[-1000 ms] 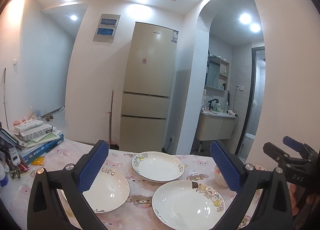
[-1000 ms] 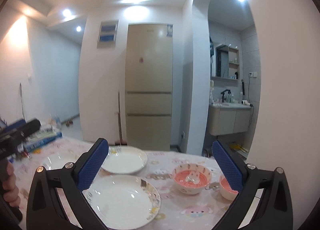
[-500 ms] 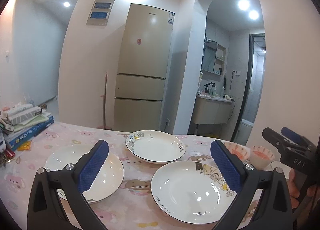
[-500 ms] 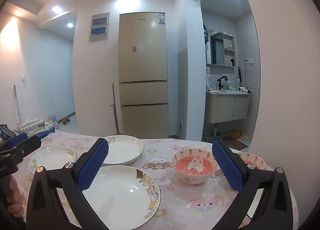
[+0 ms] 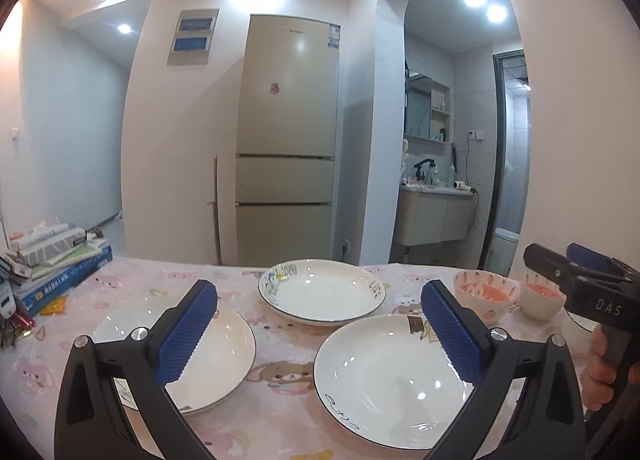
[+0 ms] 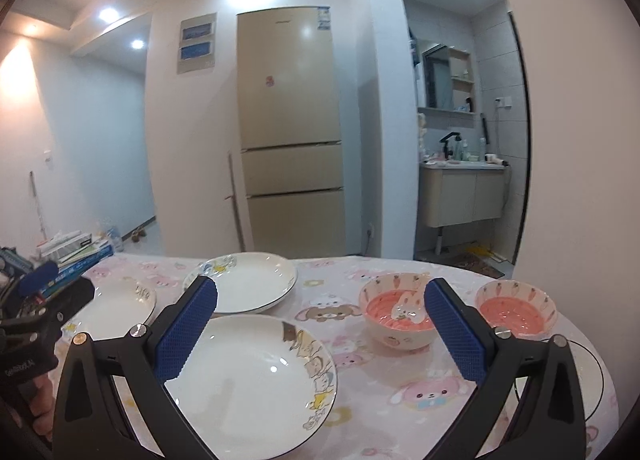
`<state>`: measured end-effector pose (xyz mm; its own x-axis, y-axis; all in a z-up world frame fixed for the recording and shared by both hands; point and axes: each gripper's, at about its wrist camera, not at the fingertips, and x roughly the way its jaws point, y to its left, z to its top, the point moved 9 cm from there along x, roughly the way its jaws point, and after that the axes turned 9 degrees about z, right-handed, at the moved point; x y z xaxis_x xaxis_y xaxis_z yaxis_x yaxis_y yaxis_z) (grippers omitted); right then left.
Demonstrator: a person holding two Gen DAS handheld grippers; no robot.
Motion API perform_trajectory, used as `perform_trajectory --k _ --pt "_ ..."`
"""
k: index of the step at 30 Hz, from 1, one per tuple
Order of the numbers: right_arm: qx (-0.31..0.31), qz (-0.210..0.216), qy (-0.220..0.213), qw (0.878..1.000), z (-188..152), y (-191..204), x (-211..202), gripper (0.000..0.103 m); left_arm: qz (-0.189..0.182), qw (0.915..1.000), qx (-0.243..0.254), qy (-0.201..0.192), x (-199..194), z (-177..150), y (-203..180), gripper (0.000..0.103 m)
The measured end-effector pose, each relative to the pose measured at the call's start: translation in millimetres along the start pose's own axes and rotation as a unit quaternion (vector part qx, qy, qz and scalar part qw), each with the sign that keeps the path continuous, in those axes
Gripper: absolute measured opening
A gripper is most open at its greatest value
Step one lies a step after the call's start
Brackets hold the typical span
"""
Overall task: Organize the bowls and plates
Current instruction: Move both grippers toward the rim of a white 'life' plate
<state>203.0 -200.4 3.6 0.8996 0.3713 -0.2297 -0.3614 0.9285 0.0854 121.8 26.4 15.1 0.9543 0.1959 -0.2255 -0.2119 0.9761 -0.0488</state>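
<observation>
I hold my left claw (image 5: 320, 334) and right claw (image 6: 320, 334) level above the table (image 6: 400, 392), both spread wide and empty. Three white plates (image 5: 390, 380) sit below; two pink bowls (image 6: 396, 310) stand to their right.

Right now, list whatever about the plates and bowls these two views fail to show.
- Left plate: its near part is hidden by the left gripper finger in the left wrist view.
- Near plate: its near left rim is covered by the right gripper finger in the right wrist view.
- Dark-rimmed plate: cut off behind the right finger; too little shows.
- Right bowl: partly hidden in the left wrist view.
</observation>
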Motion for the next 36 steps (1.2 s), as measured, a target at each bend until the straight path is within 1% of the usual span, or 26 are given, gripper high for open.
perform_trajectory --k 1,6,8,9,10,12,14,15,17,19,23,27,28,29,30,32,34,36 --pt "0.0 -0.004 -0.002 1.0 0.1 -0.9 -0.5 0.103 0.003 1.0 -0.003 0.002 0.5 -0.3 1.3 0.103" --pt "-0.005 0.004 0.009 1.0 -0.3 -0.4 1.6 0.103 0.02 0.9998 -0.005 0.0 -1.0 4.6 8.8 0.103" --pt "-0.01 0.011 0.022 1.0 -1.1 2.3 3.5 0.103 0.02 0.9996 -0.011 0.019 -1.1 7.2 12.5 0.103" --pt "-0.012 0.011 0.033 0.999 -0.6 3.8 4.1 0.103 0.014 0.9995 -0.015 0.026 -3.4 10.2 14.3 0.103" --pt "-0.013 0.008 0.034 0.999 3.5 5.8 2.3 0.103 0.01 0.9996 -0.014 0.022 -7.7 14.8 15.5 0.103" --pt "-0.026 0.003 0.031 0.999 14.9 13.7 -0.5 0.103 0.022 0.9996 0.014 0.001 -18.5 28.6 20.1 0.103" --pt "-0.04 0.023 0.037 0.998 25.5 26.1 1.8 0.103 0.033 0.9987 0.035 -0.014 -24.7 40.3 25.8 0.103" --pt "-0.051 0.025 0.041 0.998 32.9 32.3 4.2 0.103 0.037 0.9984 0.038 -0.019 -27.3 47.5 32.0 0.103" --pt "-0.071 0.018 0.04 0.997 45.6 45.0 8.6 0.103 0.038 0.9985 0.032 -0.023 -29.3 57.3 42.9 0.103" --pt "-0.077 0.026 0.035 0.996 55.7 58.8 12.7 0.103 0.045 0.9983 0.023 -0.03 -29.9 66.6 56.7 0.103" --pt "-0.082 0.077 0.032 0.993 69.6 94.1 23.7 0.103 0.062 0.997 0.011 -0.046 -26.6 80.2 83.5 0.103" --pt "-0.091 0.086 0.017 0.992 81.7 122.0 37.7 0.103 0.093 0.9936 0.008 -0.063 -18.9 93.7 104.5 0.103" --pt "-0.088 0.088 0.014 0.992 85.6 128.0 42.1 0.103 0.117 0.99 0.009 -0.078 -18.0 98.4 111.7 0.103" --pt "-0.085 0.089 0.011 0.992 88.8 132.6 46.3 0.103 0.13 0.9877 0.008 -0.086 -17.2 100.9 116.2 0.103" --pt "-0.08 0.083 0.009 0.993 92.1 136.8 51.9 0.103 0.135 0.9867 0.004 -0.09 -13.4 102.5 121.6 0.103" --pt "-0.066 0.07 0.016 0.995 94.1 142.8 64.5 0.103 0.13 0.9884 -0.013 -0.078 -3.6 100.8 131.1 0.103" --pt "-0.052 0.092 0.023 0.994 91.9 153.7 77.7 0.103 0.13 0.9888 -0.035 -0.064 4.8 94.4 143.4 0.103" --pt "-0.046 0.101 0.038 0.993 84.4 160.5 90.7 0.103 0.132 0.9889 -0.046 -0.05 13.1 83.1 154.4 0.103"
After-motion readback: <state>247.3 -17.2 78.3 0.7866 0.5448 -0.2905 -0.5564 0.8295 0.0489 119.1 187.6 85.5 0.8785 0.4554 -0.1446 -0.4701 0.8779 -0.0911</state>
